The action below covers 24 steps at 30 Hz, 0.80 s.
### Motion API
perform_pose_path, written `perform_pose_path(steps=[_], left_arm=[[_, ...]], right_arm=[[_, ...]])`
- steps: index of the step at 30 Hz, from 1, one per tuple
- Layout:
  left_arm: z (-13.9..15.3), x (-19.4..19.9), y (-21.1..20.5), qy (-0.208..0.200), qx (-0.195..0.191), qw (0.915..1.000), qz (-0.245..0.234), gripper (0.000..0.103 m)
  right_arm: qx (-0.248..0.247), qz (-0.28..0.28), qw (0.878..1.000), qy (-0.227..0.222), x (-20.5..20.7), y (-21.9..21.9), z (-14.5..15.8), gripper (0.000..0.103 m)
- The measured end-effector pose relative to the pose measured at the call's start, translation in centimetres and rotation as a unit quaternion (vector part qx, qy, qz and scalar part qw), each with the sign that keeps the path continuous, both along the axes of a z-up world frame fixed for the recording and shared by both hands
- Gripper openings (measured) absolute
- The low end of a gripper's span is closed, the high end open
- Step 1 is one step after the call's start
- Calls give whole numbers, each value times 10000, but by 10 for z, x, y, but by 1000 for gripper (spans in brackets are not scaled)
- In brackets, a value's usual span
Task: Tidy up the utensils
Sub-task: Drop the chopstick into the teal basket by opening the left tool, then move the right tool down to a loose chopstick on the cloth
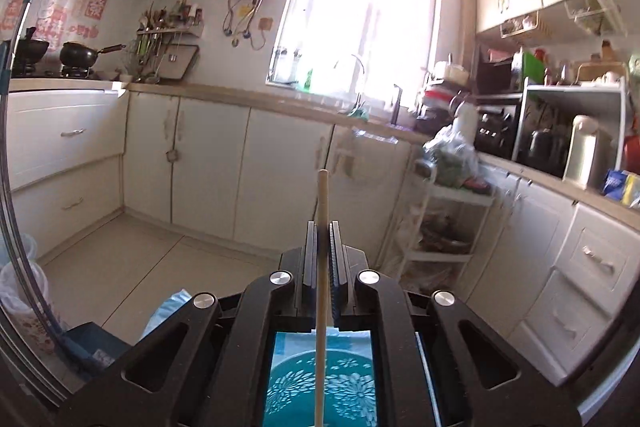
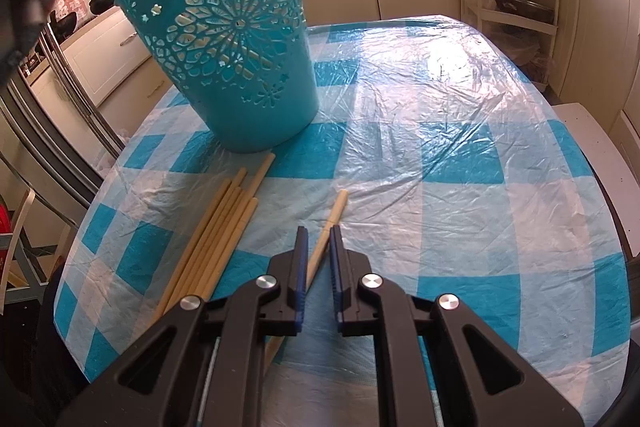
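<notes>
Teal perforated basket upright on the checked counter, bundle of pale wooden chopsticks lying just before it, one chopstick apart to their right, another chopstick raised above the basket.

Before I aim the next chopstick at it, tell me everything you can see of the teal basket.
The teal basket is a round plastic-looking bucket, wider at its rim than at its base, its wall pierced with cut-out flower patterns through which the background shows. It stands on the blue-and-white checked table cover at the far left, and appears to lean in the fisheye view. Loose chopsticks lie just in front of its base; whether the nearest tip touches it is unclear. Nothing grips it. Its inside is hidden here.
</notes>
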<state>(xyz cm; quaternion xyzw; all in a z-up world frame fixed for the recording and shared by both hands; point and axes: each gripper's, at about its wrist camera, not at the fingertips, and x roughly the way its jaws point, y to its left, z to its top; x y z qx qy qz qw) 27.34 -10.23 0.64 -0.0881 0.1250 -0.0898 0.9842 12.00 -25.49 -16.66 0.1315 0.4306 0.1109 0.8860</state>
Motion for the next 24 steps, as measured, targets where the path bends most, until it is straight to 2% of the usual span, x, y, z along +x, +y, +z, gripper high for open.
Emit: perform_pose_path(steps=[6,12,13,15,16,17,19,20,23,24], left_arm=[[-38,11,-5,384,309,9988,73,5],[-57,-4,5,738,603,9953,-149,8],[-59,-10,11,776,604,9951,-115,13],[-61,-25,31,792,510,9955,61,35],[-63,-36,46,769,439,9957,281,59],[-65,-45,58,728,373,9954,492,74],[-75,-60,84,743,225,9933,852,84],[-87,-66,99,909,148,9908,994,88],[-128,-67,128,1587,-5,9799,1211,91],[-146,-65,135,1896,-34,9739,1251,91]], right_arm=[[90,-1,10000,8,0,-3,0,11],[74,-4,10000,5,0,-2,0,11],[71,-3,10000,5,0,-2,0,12],[115,39,9999,-6,-1,-2,0,18],[125,60,9999,-13,-1,-1,0,20],[126,89,9999,-24,-1,0,1,22],[97,128,9999,-40,-2,2,1,25],[100,135,9999,-40,-2,3,1,28],[40,106,9999,-36,-3,5,2,29],[-30,103,9999,-33,-3,7,3,29]])
